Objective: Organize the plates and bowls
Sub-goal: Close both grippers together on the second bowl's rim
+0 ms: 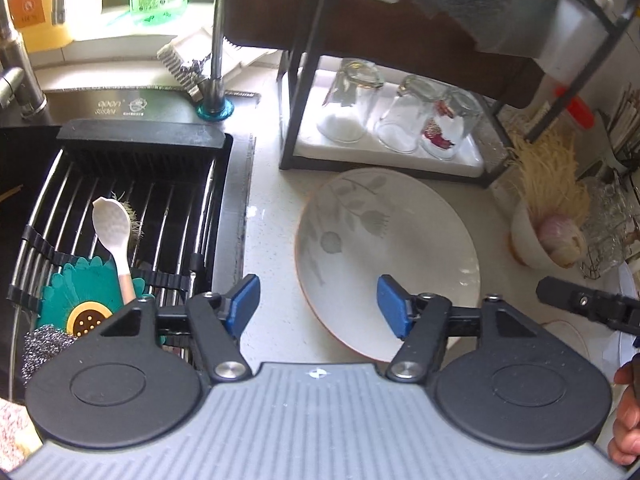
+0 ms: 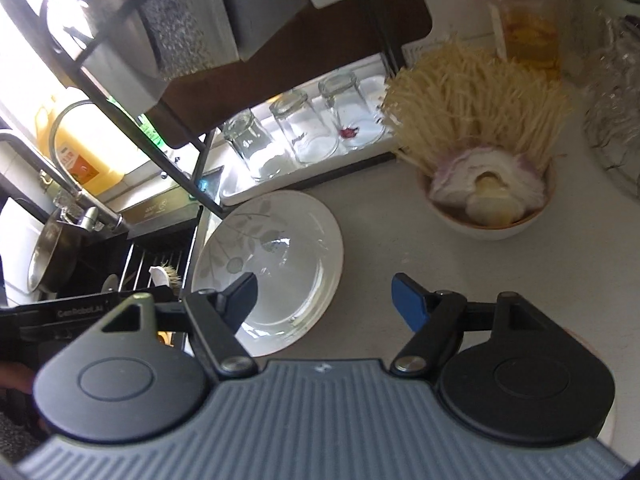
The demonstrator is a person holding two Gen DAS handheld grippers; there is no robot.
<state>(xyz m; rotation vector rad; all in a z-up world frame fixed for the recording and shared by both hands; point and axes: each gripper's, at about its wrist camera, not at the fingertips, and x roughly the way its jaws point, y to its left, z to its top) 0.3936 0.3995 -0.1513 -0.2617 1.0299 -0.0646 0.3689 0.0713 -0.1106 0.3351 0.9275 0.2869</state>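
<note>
A white plate with a grey leaf pattern (image 1: 400, 248) lies flat on the pale counter, right of the sink; it also shows in the right wrist view (image 2: 280, 264). My left gripper (image 1: 318, 306) is open and empty, its right finger over the plate's near part and its left finger over bare counter. My right gripper (image 2: 324, 300) is open and empty, its left finger over the plate's right part. A small bowl (image 2: 488, 208) holding noodles and onion stands on the counter to the right; it also shows in the left wrist view (image 1: 540, 240).
A black rack (image 1: 300, 80) with several upturned glasses (image 1: 352, 104) on a white tray stands behind the plate. The sink's drain rack (image 1: 120, 216) holds a white spoon (image 1: 114, 240), a teal cloth and steel wool. A red-lidded jar (image 2: 524, 16) stands at the back right.
</note>
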